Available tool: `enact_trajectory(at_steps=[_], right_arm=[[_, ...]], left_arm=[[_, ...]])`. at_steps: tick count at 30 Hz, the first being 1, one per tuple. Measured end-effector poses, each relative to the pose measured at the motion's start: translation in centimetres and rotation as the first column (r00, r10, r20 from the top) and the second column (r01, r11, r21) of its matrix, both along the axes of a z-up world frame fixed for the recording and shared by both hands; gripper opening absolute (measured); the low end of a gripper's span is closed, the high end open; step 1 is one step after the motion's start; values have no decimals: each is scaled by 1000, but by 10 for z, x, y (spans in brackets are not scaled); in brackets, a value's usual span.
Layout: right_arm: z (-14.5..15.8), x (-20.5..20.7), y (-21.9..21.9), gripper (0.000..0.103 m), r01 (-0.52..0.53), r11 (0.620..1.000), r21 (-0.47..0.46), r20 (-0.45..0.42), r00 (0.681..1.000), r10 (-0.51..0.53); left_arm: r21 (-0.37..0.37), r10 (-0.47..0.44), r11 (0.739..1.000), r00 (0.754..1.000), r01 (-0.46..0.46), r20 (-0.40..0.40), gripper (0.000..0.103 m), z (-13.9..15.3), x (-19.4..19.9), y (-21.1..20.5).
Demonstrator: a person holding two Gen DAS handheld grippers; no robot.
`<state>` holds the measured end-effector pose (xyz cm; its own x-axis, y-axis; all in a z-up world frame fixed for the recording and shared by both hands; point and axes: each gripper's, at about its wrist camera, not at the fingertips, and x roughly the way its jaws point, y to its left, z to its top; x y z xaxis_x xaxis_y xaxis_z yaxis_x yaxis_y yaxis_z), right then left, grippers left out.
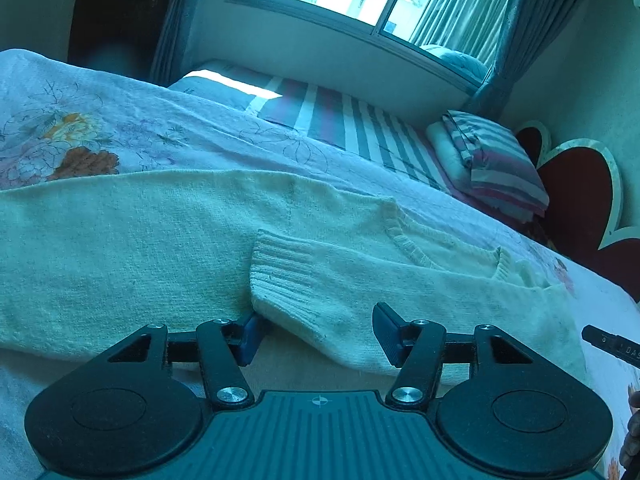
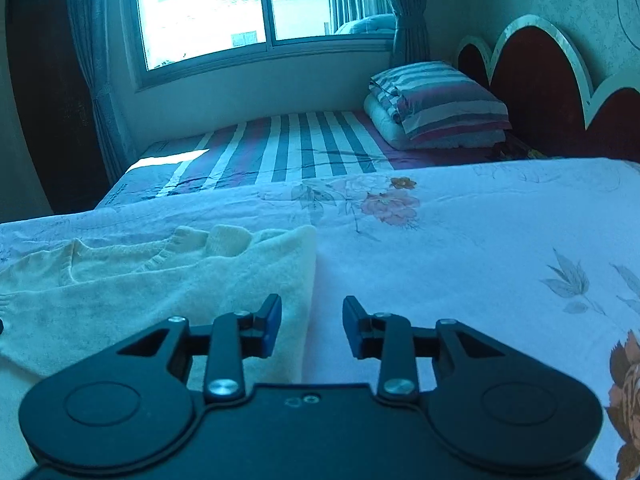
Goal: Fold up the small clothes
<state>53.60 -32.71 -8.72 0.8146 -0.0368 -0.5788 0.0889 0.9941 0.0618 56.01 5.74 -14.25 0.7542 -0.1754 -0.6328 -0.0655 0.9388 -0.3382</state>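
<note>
The left gripper (image 1: 318, 330) stands with its jaws wide apart over the folded-in sleeve (image 1: 320, 280) of a cream knitted sweater (image 1: 120, 248); the blue pads (image 1: 384, 330) flank the sleeve's near edge without pressing on it. The sleeve's ribbed cuff (image 1: 280, 264) lies across the sweater's body, just ahead of the left pad. The right gripper (image 2: 312, 326) is open too, more narrowly, with nothing between its jaws; its left pad (image 2: 272, 324) hangs over the sweater's straight folded edge (image 2: 308, 280), its right pad over bare sheet. The sweater lies flat on a pale floral bedsheet (image 2: 480, 240), V-neck collar (image 2: 120, 264) towards the window (image 2: 208, 12). Beyond it lie a striped sheet (image 2: 300, 144), a folded striped quilt (image 2: 436, 104) and a scalloped red headboard (image 2: 540, 80).
</note>
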Motion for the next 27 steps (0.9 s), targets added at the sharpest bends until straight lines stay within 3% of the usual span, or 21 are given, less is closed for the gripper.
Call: enact_trajectory(at_steps=[1, 3, 5, 8, 9, 11, 15, 18, 21, 23, 27], right_arm=[[-5, 7, 0, 34, 3, 1000, -7, -9, 1000, -3], [-21, 26, -3, 33, 7, 1000, -7, -75, 997, -8], [-16, 26, -1, 33, 11, 999, -38, -76, 997, -14], [-2, 3, 0, 34, 19, 1000, 6, -47, 999, -19], [0, -8, 1, 34, 11, 1000, 12, -34, 999, -11], [3, -35, 3, 35, -3, 1000, 4, -25, 1000, 3], [4, -75, 1, 36, 5, 1000, 7, -28, 1000, -5], [7, -100, -3, 37, 44, 999, 8, -25, 999, -44], [9, -116, -2, 37, 92, 996, 11, -35, 995, -91], [11, -125, -2, 37, 118, 993, 22, -43, 992, -117], [16, -140, 11, 37, 158, 987, 30, -50, 986, -156]], left_arm=[[-3, 9, 1000, 1000, -9, 0, 59, -1, 0, 0], [4, 41, 999, 999, -41, -3, 49, -1, -3, 1], [-25, 78, 997, 997, -78, -2, 49, 1, -10, 8], [-28, 117, 993, 993, -117, 5, 49, 5, -30, 21], [-35, 123, 992, 992, -123, 6, 51, 5, -40, 26], [-39, 157, 987, 988, -156, 4, 67, 4, -63, 40], [-64, 284, 957, 958, -282, 22, 70, -1, -120, 93], [-137, 432, 894, 902, -426, 14, 70, -10, -159, 151], [-240, 555, 810, 832, -535, 16, 68, -20, -188, 207], [-313, 608, 756, 794, -575, 11, 53, -26, -198, 238], [-418, 695, 647, 719, -638, -21, 49, -38, -206, 282]])
